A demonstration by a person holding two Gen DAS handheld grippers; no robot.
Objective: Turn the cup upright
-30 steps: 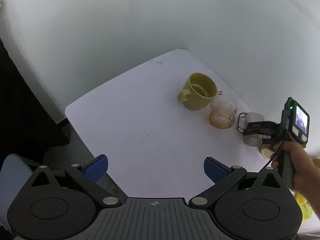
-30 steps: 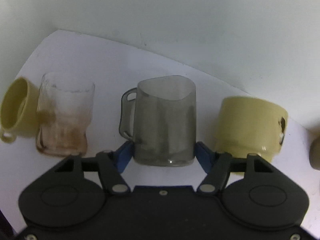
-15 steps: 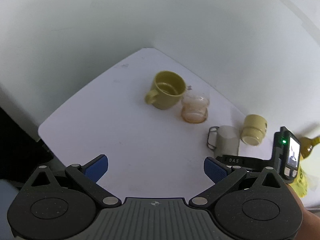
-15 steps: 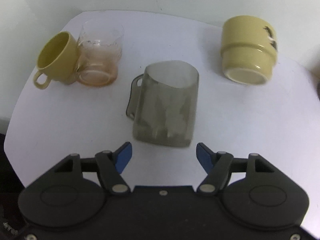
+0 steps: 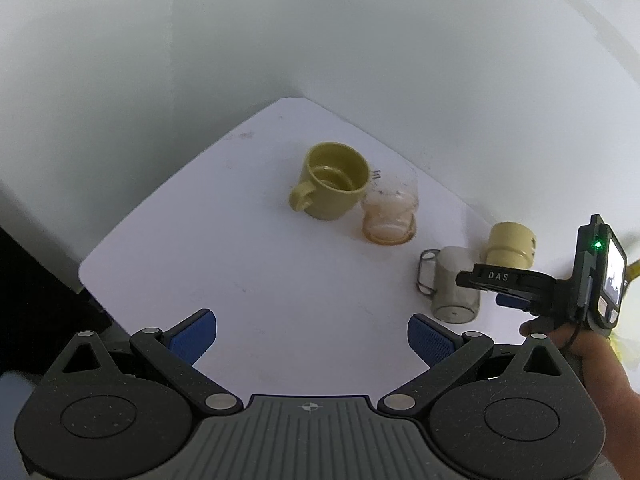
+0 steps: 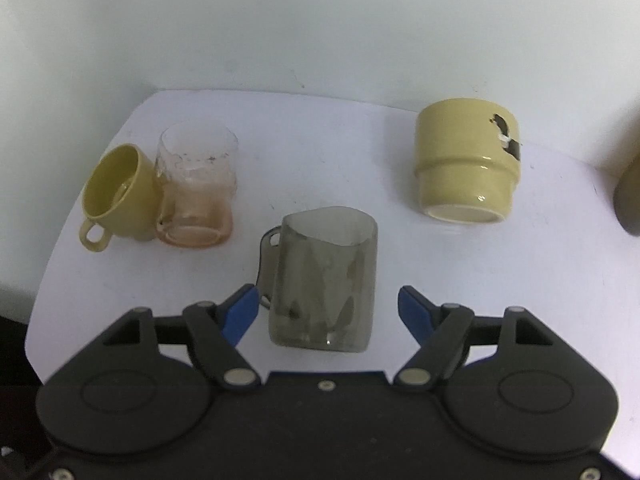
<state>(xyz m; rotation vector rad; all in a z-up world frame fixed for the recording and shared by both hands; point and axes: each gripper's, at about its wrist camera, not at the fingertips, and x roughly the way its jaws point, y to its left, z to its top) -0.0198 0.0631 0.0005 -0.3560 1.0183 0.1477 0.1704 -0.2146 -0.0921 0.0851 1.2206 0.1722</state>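
Observation:
A grey see-through cup (image 6: 324,280) with a side handle stands upright on the white table (image 6: 320,152), mouth up. My right gripper (image 6: 328,312) is open, its blue pads either side of the cup's base without touching. It also shows in the left wrist view, where the cup (image 5: 454,284) stands beside the right gripper (image 5: 496,292). A pale yellow cup (image 6: 466,160) stands upside down at the right. My left gripper (image 5: 312,340) is open and empty over the table's near edge.
A yellow mug (image 6: 118,196) leans against a stained clear glass (image 6: 196,188) at the left. A dark object (image 6: 630,196) sits at the far right edge. White walls close the table's back. The table's left edge drops to dark floor.
My right gripper let go of the grey cup a second ago, pulled back, and now sits closer around its base again. The left gripper shifted its view slightly.

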